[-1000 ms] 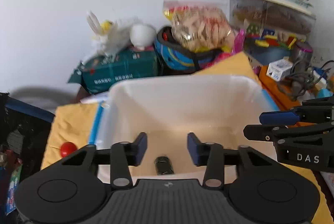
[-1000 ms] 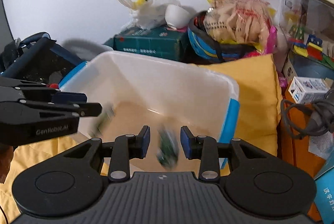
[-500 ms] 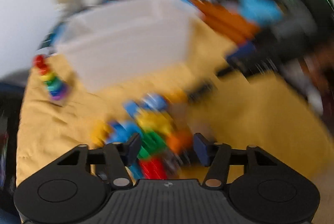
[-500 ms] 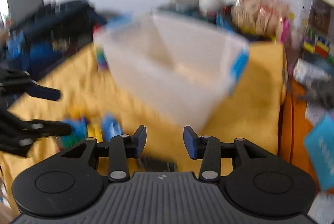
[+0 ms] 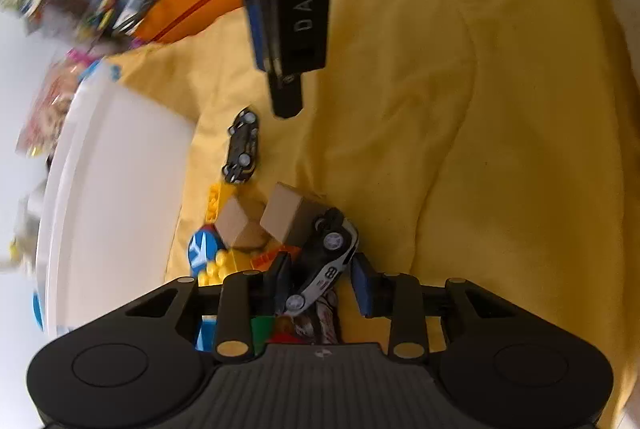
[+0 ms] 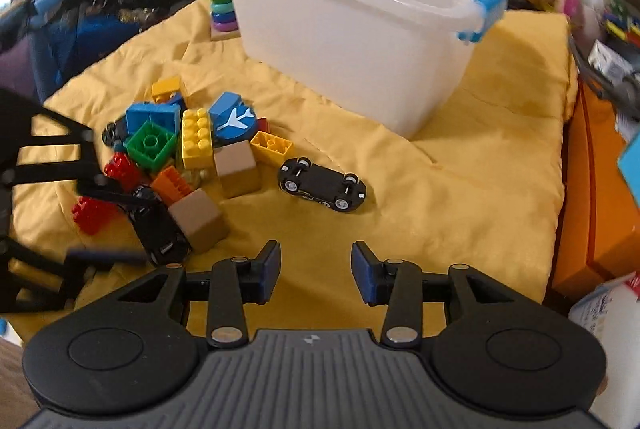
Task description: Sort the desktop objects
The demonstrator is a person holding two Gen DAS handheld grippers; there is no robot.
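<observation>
A white and black toy car (image 5: pixel 326 261) lies tilted at the edge of a pile of bricks (image 6: pixel 192 145), beside two tan cubes (image 5: pixel 280 217). My left gripper (image 5: pixel 320 263) has its jaws closing on this car, and both pads touch its sides. The right wrist view shows the same gripper (image 6: pixel 148 229) blurred at the left. My right gripper (image 6: pixel 316 269) hangs open and empty over the yellow cloth (image 6: pixel 460 189). Ahead of it a black toy car (image 6: pixel 322 185) lies upside down. The white bin (image 6: pixel 352 29) with blue handles stands behind.
A rainbow ring stacker (image 6: pixel 222 1) stands left of the bin. An orange box (image 6: pixel 600 189) borders the cloth on the right, with cluttered shelves and bags behind. A dark bag (image 6: pixel 100 9) sits at the back left.
Both grippers have come away from above the bin and down toward the cloth. The left one has rolled over and narrowed its jaws around the white and black car.
</observation>
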